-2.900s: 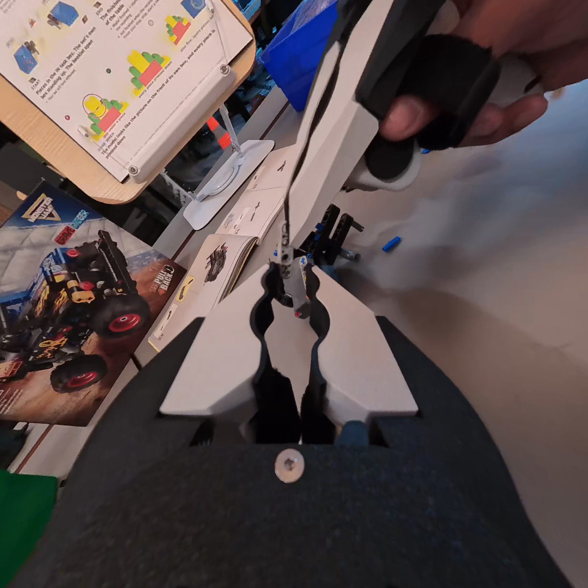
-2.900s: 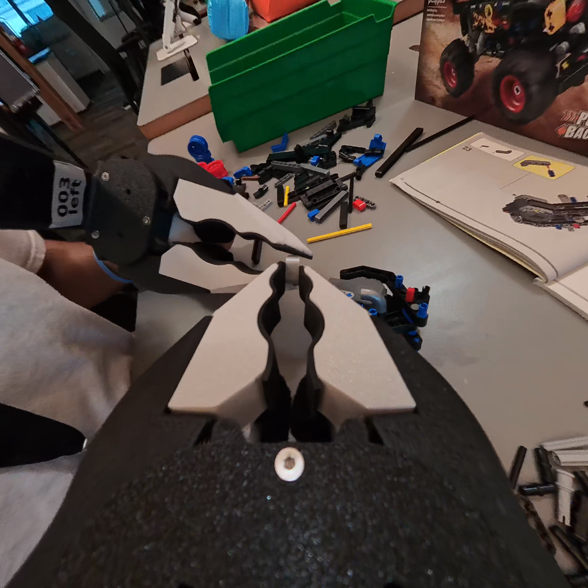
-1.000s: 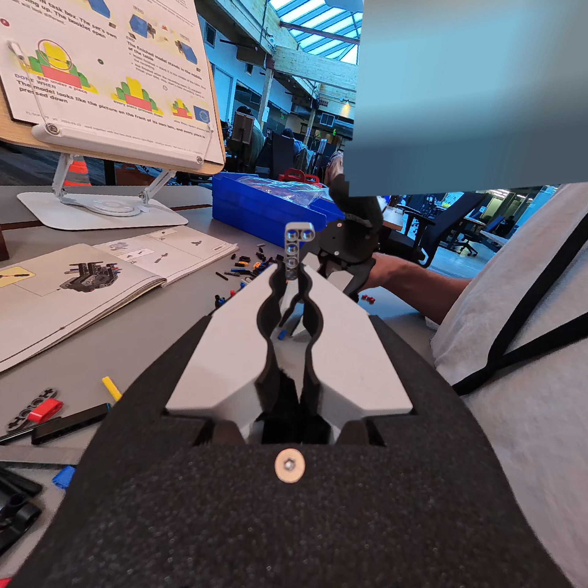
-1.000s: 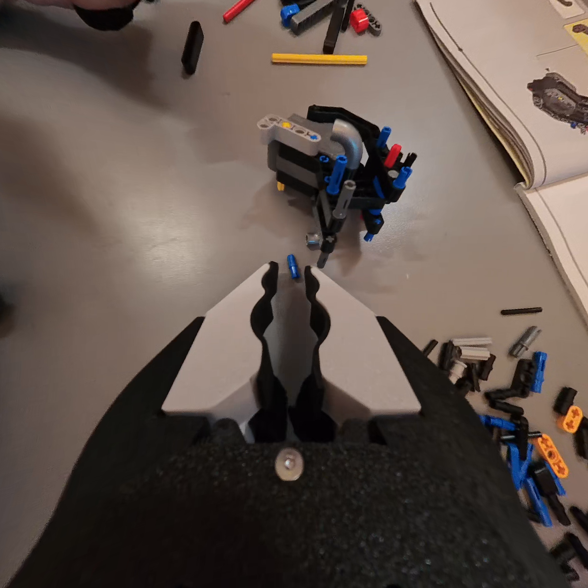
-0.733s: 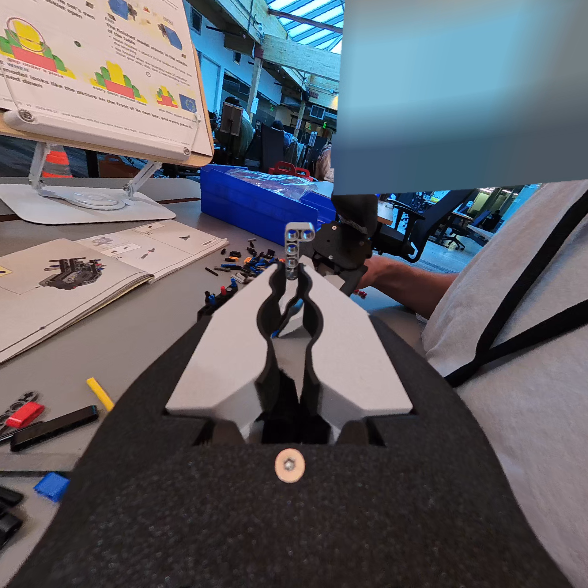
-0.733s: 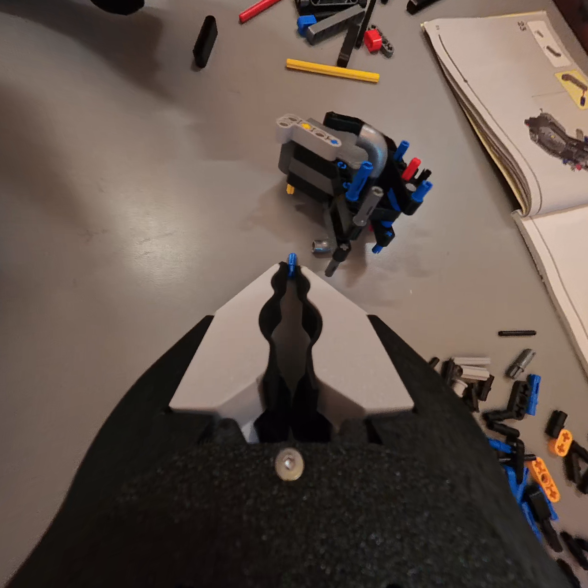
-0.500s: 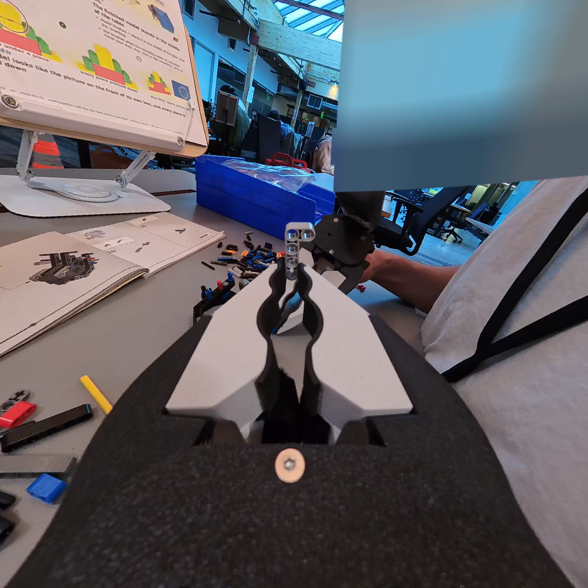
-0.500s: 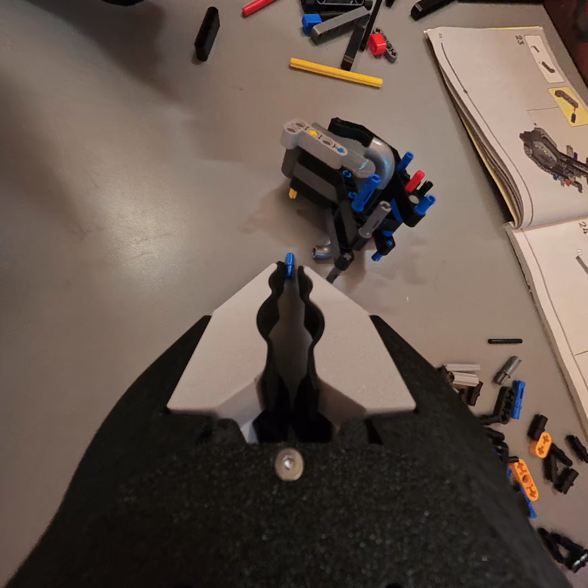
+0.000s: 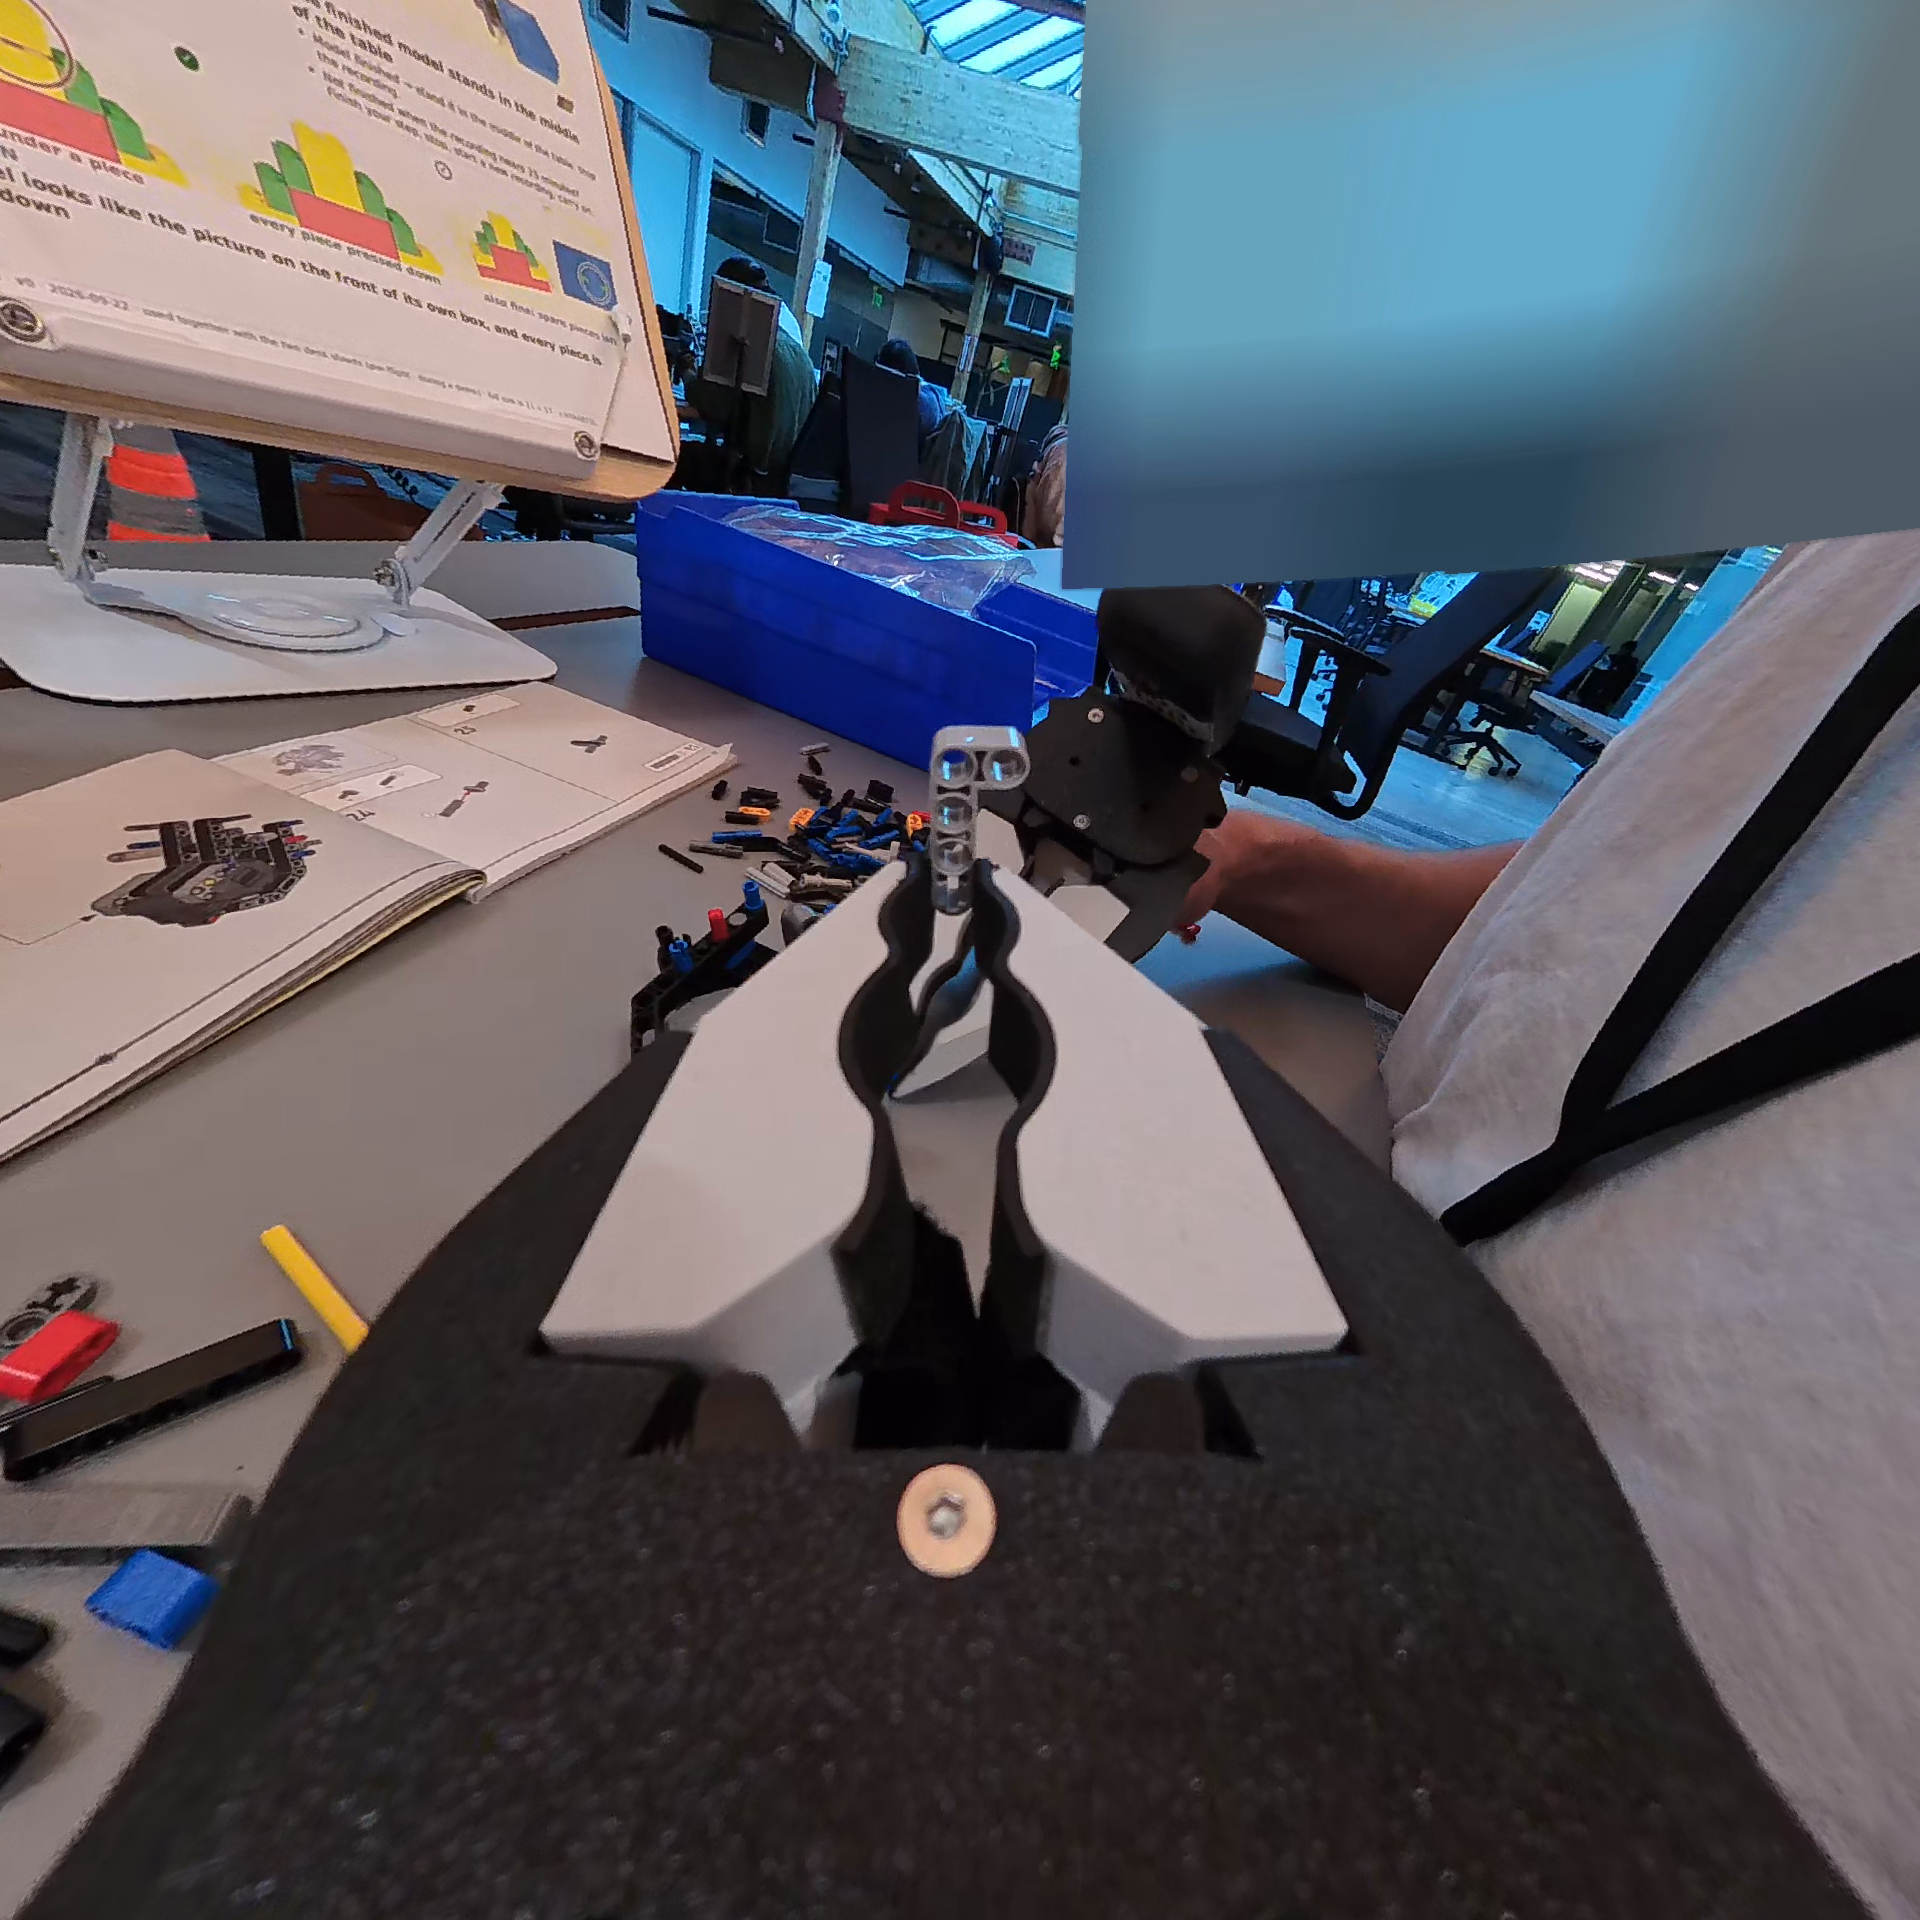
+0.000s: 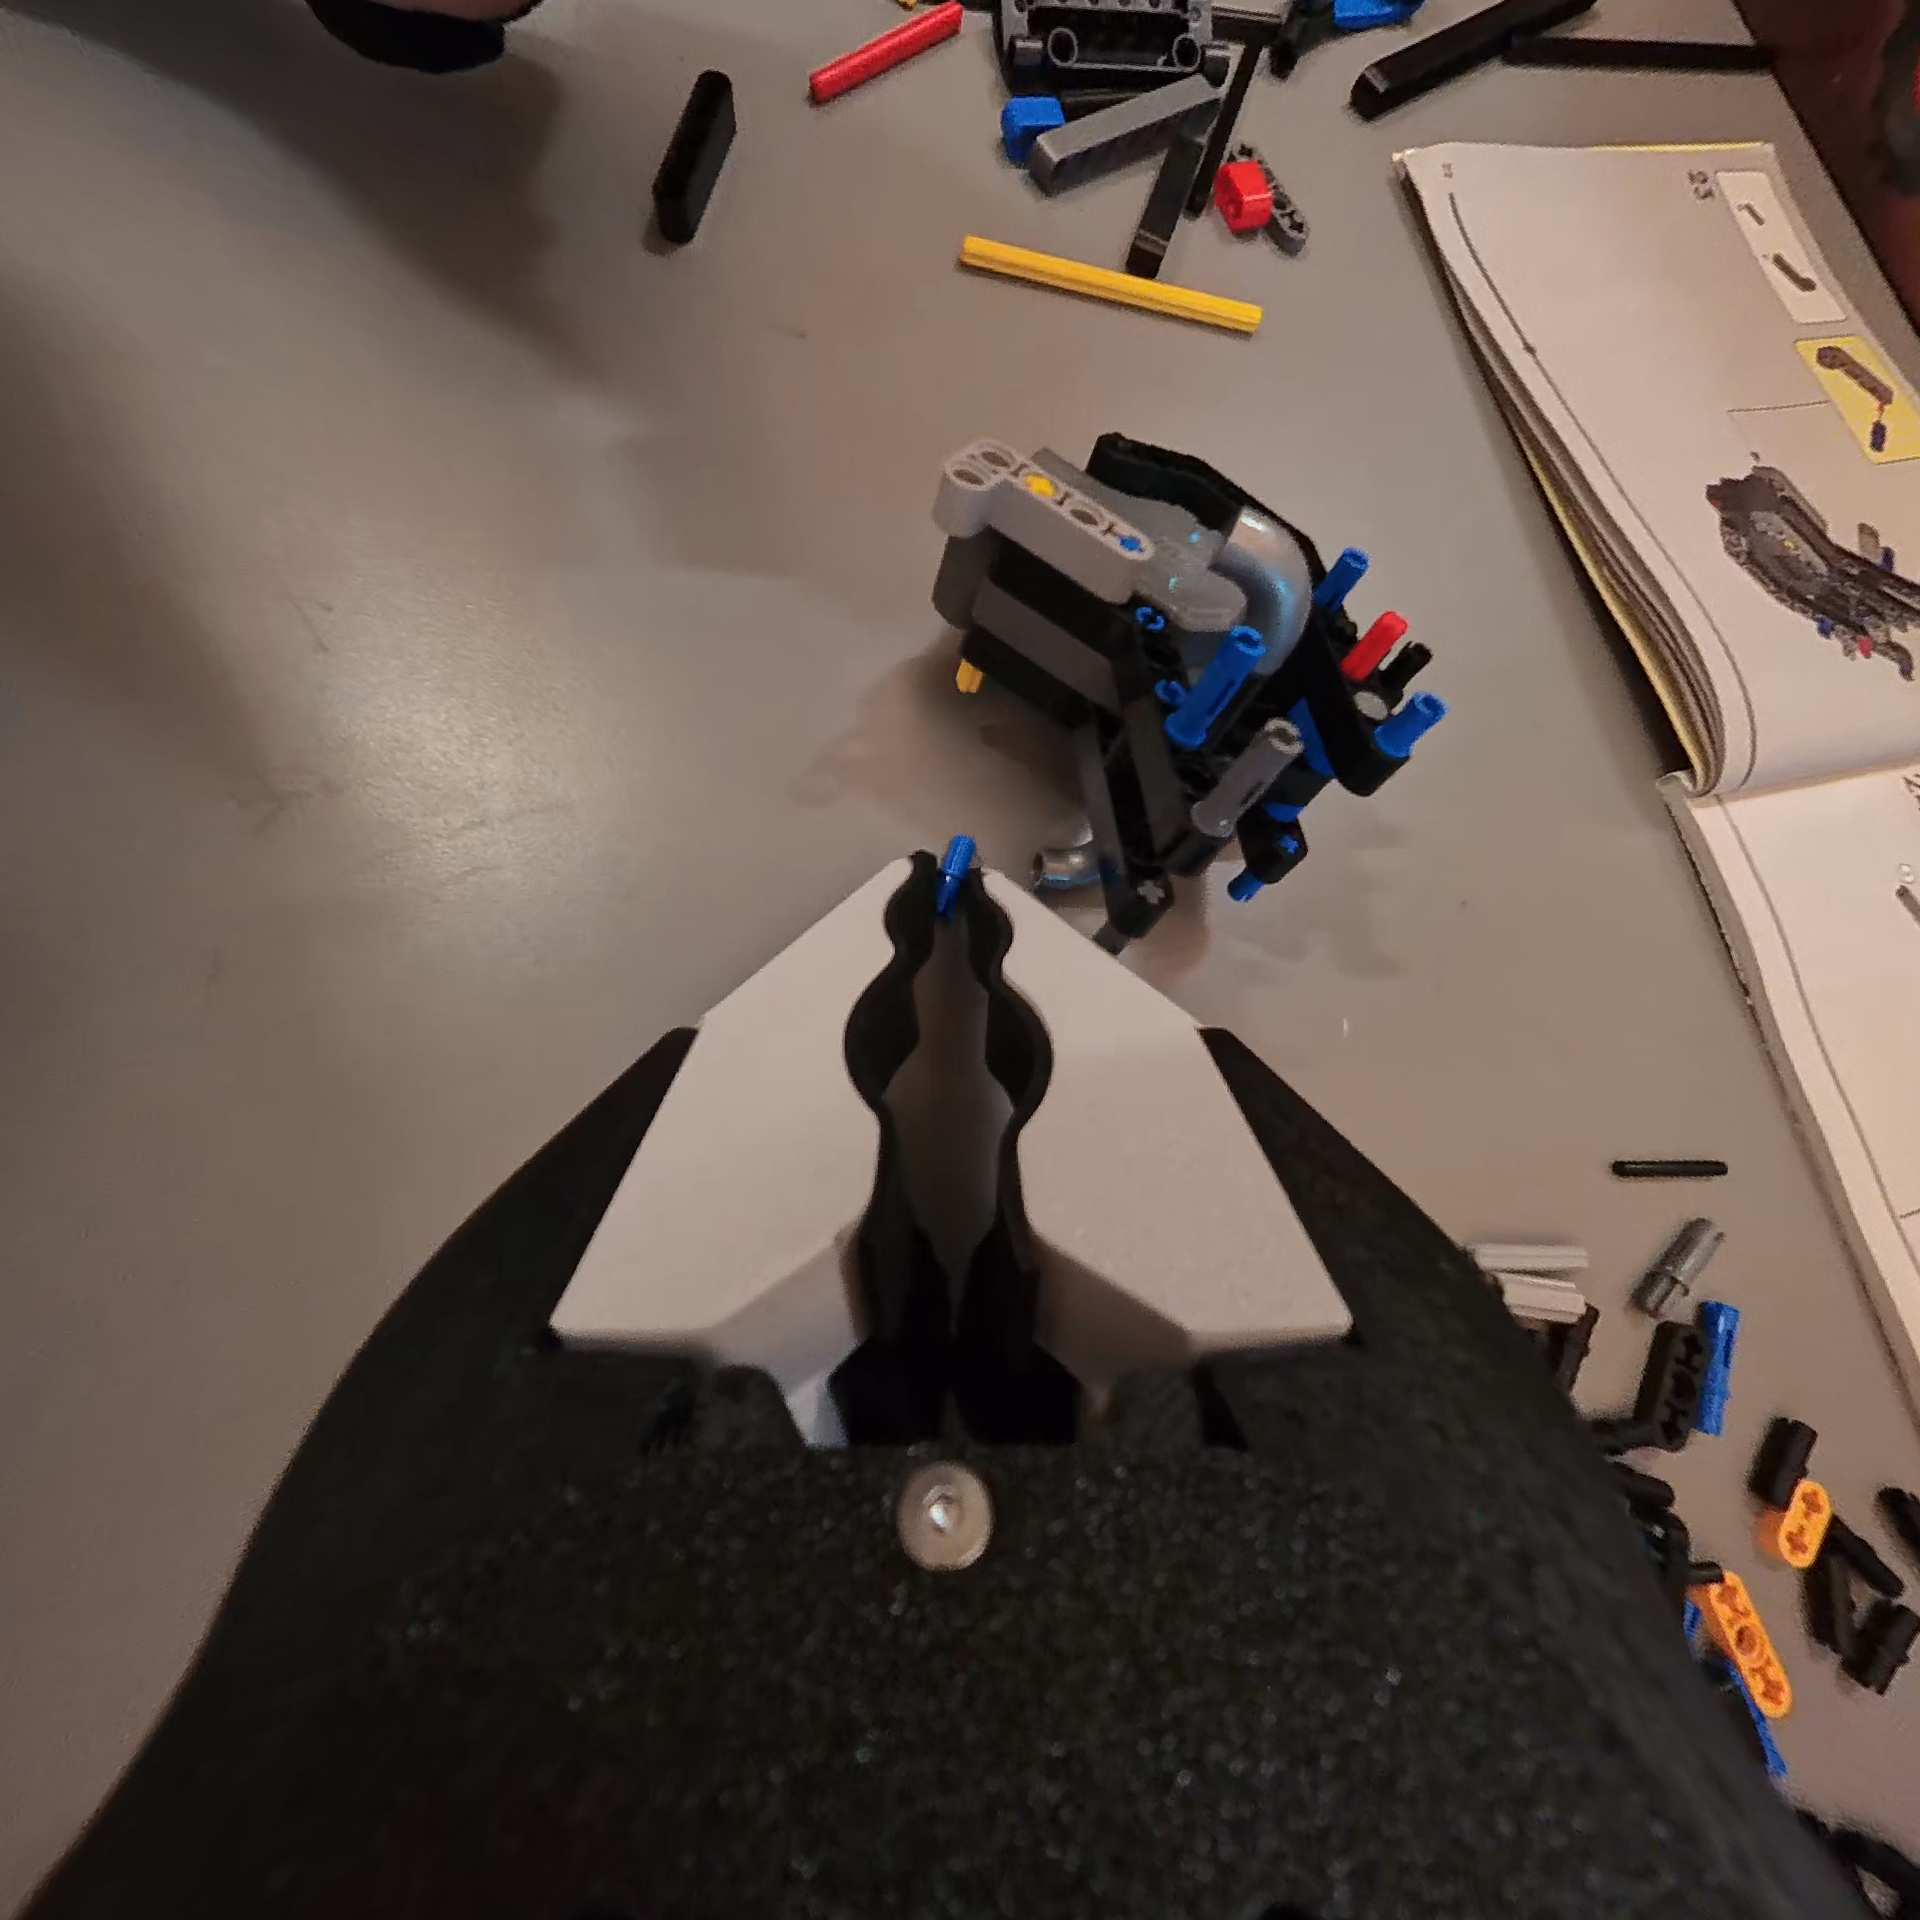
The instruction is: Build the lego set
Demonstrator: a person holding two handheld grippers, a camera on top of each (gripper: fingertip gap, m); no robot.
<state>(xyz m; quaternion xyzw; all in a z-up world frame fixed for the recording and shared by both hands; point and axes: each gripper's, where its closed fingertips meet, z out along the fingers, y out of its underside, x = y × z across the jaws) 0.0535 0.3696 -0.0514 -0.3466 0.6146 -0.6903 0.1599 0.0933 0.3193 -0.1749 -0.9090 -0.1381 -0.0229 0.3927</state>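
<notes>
My left gripper [image 9: 951, 883] is shut on a small grey L-shaped beam [image 9: 961, 800] and holds it upright above the table. My right gripper [image 10: 951, 878] is shut on a small blue pin [image 10: 953, 871] just above the grey table [image 10: 416, 623]. The partly built black, grey and blue model [image 10: 1184, 644] stands a little ahead and to the right of the right gripper; it also shows in the left wrist view [image 9: 701, 961]. The right gripper [image 9: 1117, 831] shows farther off in the left wrist view.
An open instruction booklet [image 10: 1714, 468] lies at the right. Loose parts lie far ahead [image 10: 1143, 114] and at the right front [image 10: 1745, 1475], with a yellow axle [image 10: 1107, 283] between. A blue bin [image 9: 831, 644] and a sheet on a stand [image 9: 312, 208] stand behind. The yellow axle [image 10: 1107, 283] is about 15 cm from both grippers' fingertips.
My right gripper closed on the blue pin and lifted it off the table. The left gripper keeps holding the grey beam and has shifted a little to the right.
</notes>
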